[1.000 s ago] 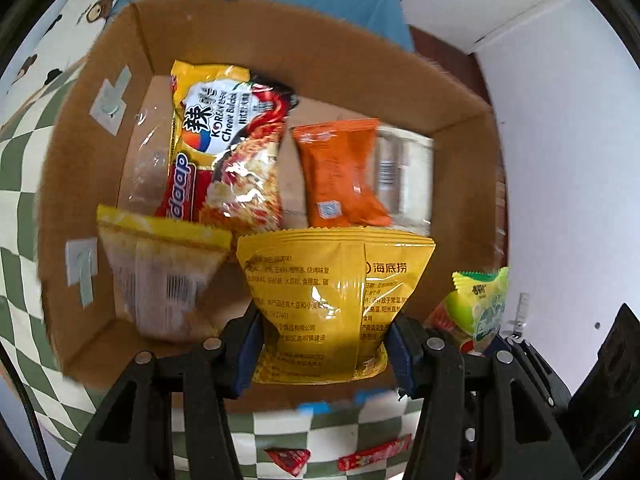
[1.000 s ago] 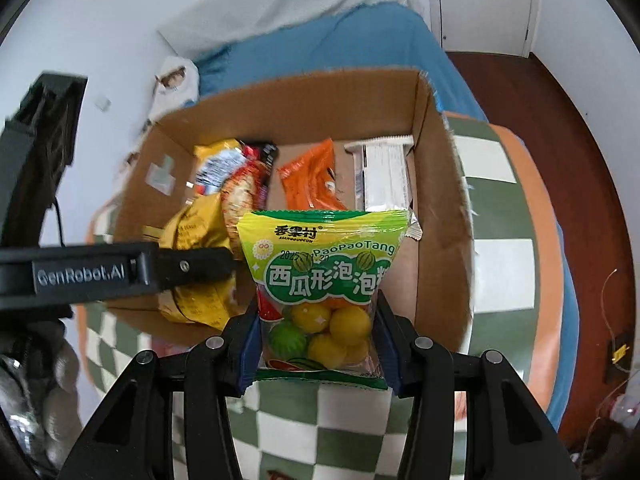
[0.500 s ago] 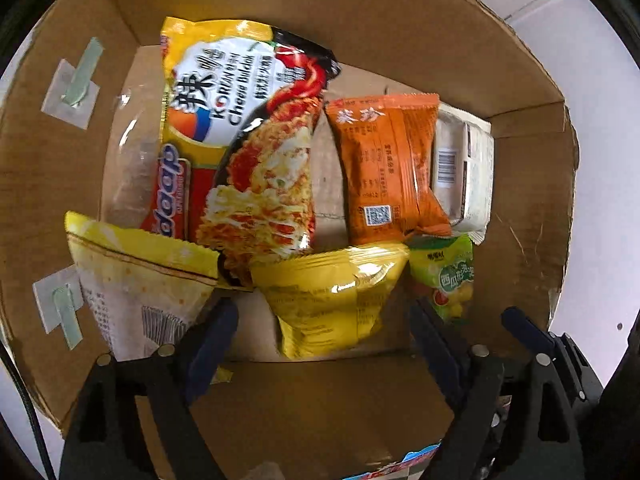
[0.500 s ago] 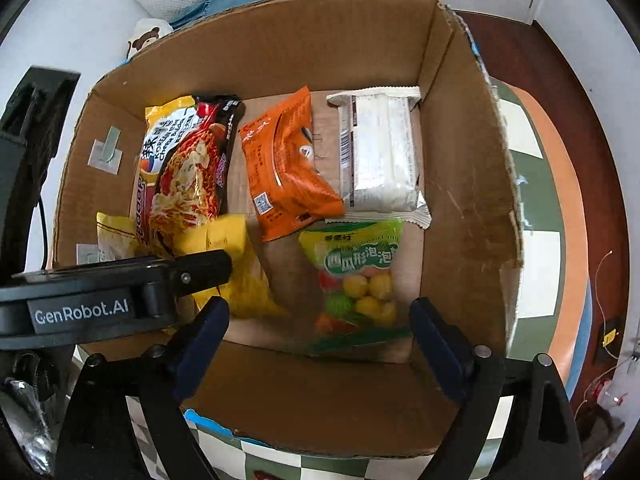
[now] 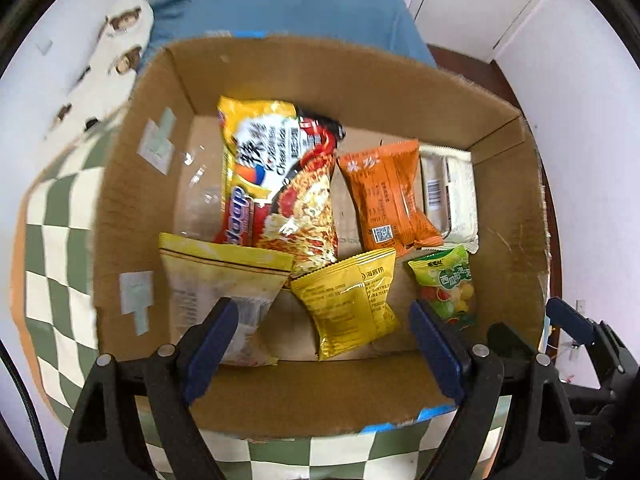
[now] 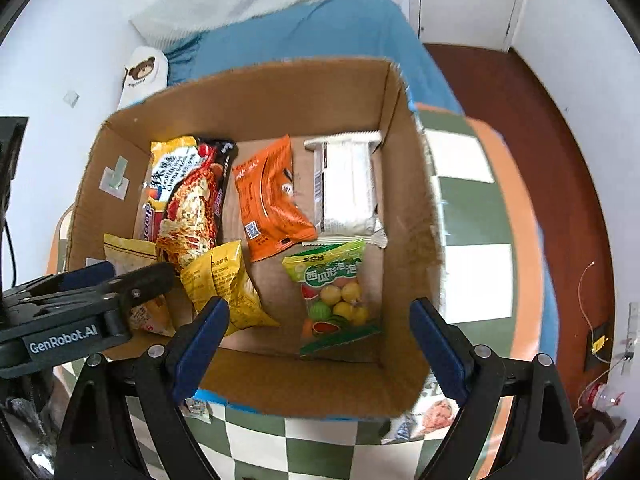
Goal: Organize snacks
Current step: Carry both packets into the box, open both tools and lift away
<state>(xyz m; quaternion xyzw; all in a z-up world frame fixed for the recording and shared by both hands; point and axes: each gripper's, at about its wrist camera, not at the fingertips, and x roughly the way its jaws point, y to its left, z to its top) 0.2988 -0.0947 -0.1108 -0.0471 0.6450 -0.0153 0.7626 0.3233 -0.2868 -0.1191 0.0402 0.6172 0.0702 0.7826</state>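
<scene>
Box: cardboard box sits on a green-and-cream checked cloth; six packets lie on its floor.
Left gripper: left gripper spread wide, nothing between its pads, above the near wall of the box.
Right gripper: right gripper also released, empty, over the near right corner.
Yellow pouch: yellow pouch lies loose at the front, between a pale bag and the candy bag; puffy, light, slick foil by the look.
Candy bag: thin clear film, round hard sweets inside; likely lumpy and shifting.
Back row: noodle packet, orange packet, white wrapper lie side by side.
Hold: crimped end seams look safest; mid-body pinches may slip or crush noodles.
Leftovers: small packets lie on the cloth outside the box.
</scene>
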